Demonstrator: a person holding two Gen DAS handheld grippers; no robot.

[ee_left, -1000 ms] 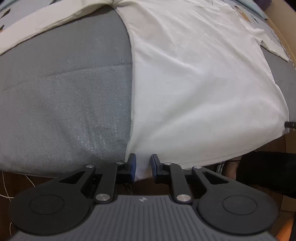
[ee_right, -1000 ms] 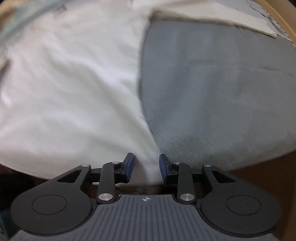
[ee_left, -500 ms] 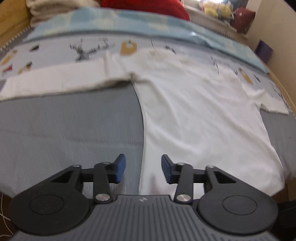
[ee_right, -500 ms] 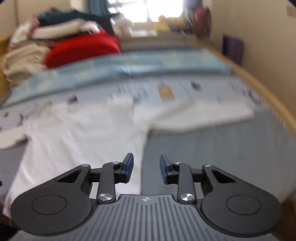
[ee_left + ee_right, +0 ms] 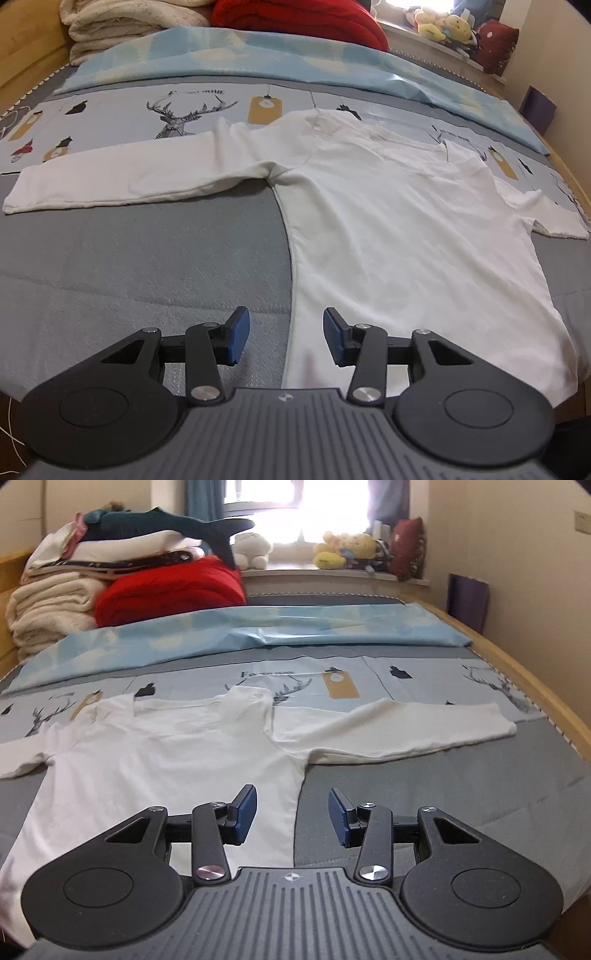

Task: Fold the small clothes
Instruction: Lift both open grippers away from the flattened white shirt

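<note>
Nearest the left wrist camera, the left gripper point(image 5: 282, 334) hangs above the bed with its blue pads apart and nothing between them; its jaws have just been opening and it has let go of the cloth. Below the gap runs the left side edge of the white long-sleeved shirt point(image 5: 399, 236), close to the hem, where the fabric meets the grey bedspread point(image 5: 140, 266). In the right wrist view the right gripper point(image 5: 292, 819) is likewise released, its jaws having just been opening, empty, poised over the shirt's other side edge with one pad above white cloth and the other above grey. The shirt lies flat on the bed, hem toward the cameras and collar away, body smooth with a few shallow creases. One sleeve point(image 5: 122, 175) stretches straight out to the left in the left wrist view; the other sleeve point(image 5: 399, 731) reaches out to the right in the right wrist view. Beyond the collar lies a pale sheet printed with deer and tags point(image 5: 184, 110), then a light blue sheet point(image 5: 258, 631) across the bed. Farther back sit a red blanket point(image 5: 170, 590) and a stack of cream blankets point(image 5: 51, 605), and plush toys point(image 5: 340, 550) line the bright windowsill.
</note>
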